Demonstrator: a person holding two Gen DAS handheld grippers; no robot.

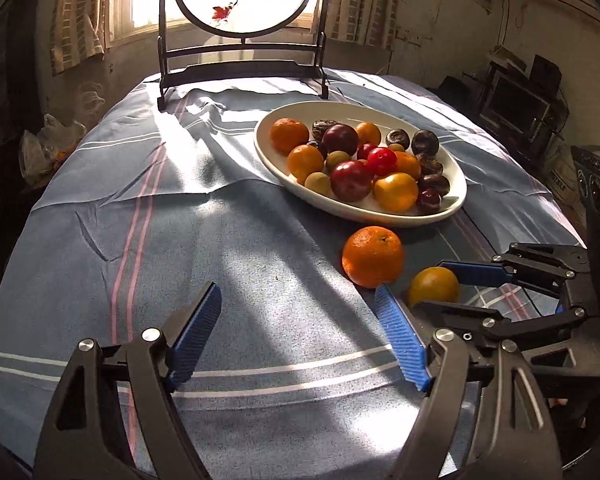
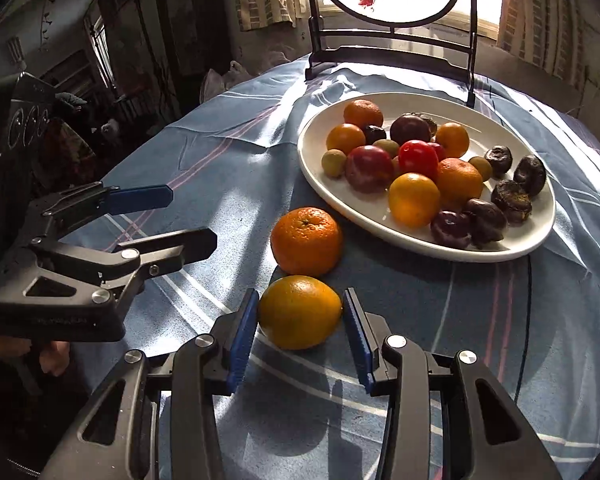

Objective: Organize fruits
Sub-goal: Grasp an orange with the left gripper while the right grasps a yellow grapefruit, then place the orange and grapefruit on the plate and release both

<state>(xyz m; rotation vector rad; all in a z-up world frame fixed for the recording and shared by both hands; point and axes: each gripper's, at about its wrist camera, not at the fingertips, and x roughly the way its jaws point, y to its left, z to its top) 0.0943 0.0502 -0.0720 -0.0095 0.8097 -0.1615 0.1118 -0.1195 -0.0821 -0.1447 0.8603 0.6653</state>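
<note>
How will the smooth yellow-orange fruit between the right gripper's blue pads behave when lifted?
The yellow-orange fruit is round, so likely to roll if released. Its glossy skin may slip against the right gripper pads. It looks firm, probably not fragile.

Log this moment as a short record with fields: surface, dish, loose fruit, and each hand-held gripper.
surface: table under blue striped cloth
dish: white oval plate holding mixed orange, red, green and dark fruits
loose fruit: bumpy orange mandarin and smooth yellow-orange round fruit, both on the cloth near the plate
left hand-held gripper: open, nothing between its blue pads
right hand-held gripper: pads on either side of the yellow-orange fruit, apparently touching it
</note>
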